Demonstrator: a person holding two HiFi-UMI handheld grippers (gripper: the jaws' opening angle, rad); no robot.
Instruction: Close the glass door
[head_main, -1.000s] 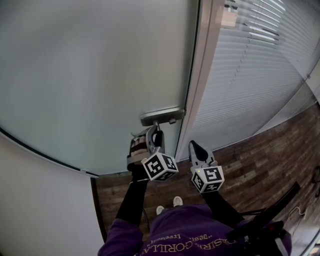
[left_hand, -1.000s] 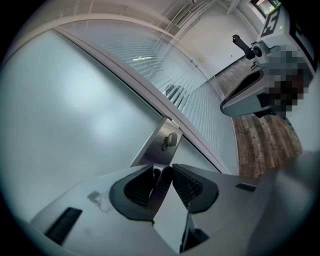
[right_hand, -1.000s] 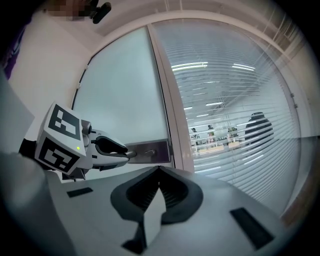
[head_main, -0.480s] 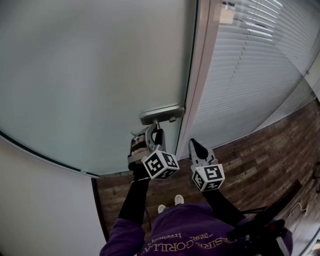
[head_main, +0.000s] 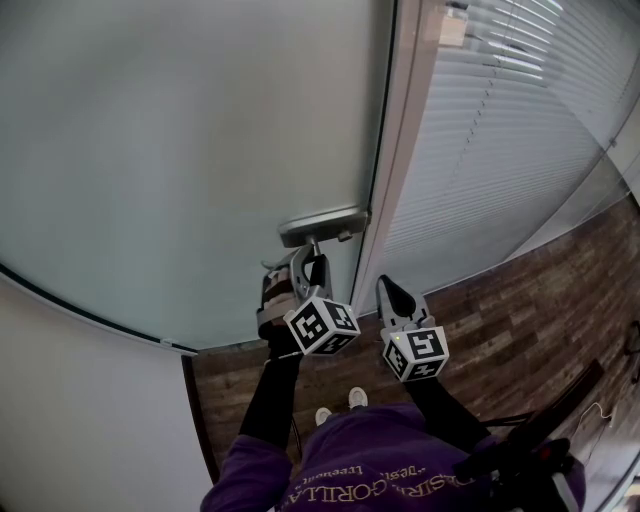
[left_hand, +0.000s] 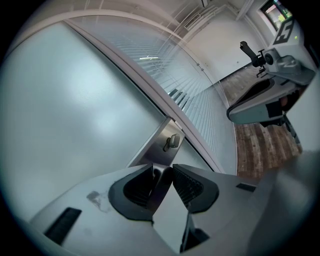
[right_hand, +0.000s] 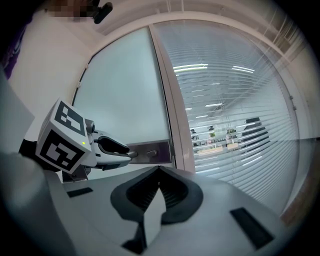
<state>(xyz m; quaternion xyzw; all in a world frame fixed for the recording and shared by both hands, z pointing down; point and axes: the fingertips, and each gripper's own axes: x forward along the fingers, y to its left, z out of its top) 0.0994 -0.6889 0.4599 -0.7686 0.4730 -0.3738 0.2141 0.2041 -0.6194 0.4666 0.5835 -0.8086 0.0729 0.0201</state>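
Observation:
The frosted glass door (head_main: 190, 150) fills the left of the head view, its right edge lying along the pale frame post (head_main: 400, 150). A metal handle plate (head_main: 322, 227) sits at that edge. My left gripper (head_main: 312, 262) reaches up under the plate and is shut on the door handle lever (left_hand: 162, 182), which runs between its two ribbed pads. The plate (left_hand: 159, 146) with its small turn knob (left_hand: 172, 141) shows just beyond. My right gripper (head_main: 388, 288) hangs beside the left one, near the post, shut with nothing in it (right_hand: 159, 172). The right gripper view shows the left gripper (right_hand: 112, 148) at the plate (right_hand: 150, 151).
Right of the post stands a glass wall with white slatted blinds (head_main: 510, 120). Dark wood flooring (head_main: 520, 320) lies below. The person's purple sleeve and torso (head_main: 370, 470) fill the bottom edge, with a black bar-shaped object (head_main: 530, 430) at lower right. A white wall (head_main: 80, 420) is at lower left.

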